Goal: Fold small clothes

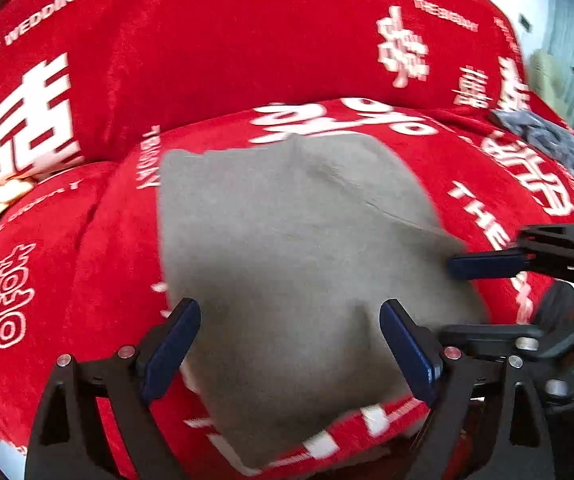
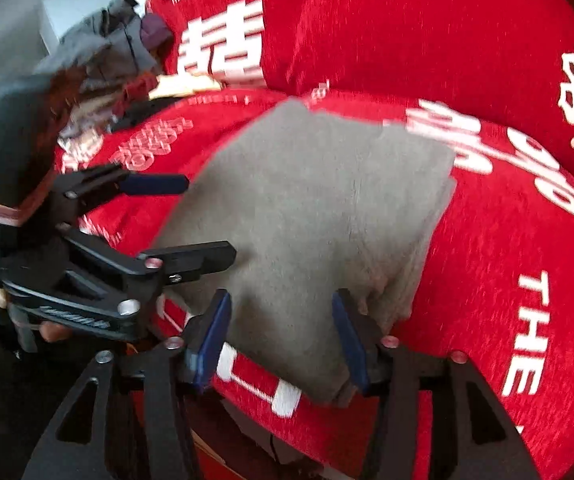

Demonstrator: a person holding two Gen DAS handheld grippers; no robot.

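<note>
between both grippers' parted jaws lies the folded grey cloth.

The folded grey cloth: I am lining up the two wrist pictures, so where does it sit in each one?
Left wrist view: the folded grey cloth fills the centre, reaching down between the open left tool.
Right wrist view: the cloth lies centre, slightly left, its near edge between the open right tool.
Shared landmark: the red cover printed with white characters, under the cloth in both views.
</note>
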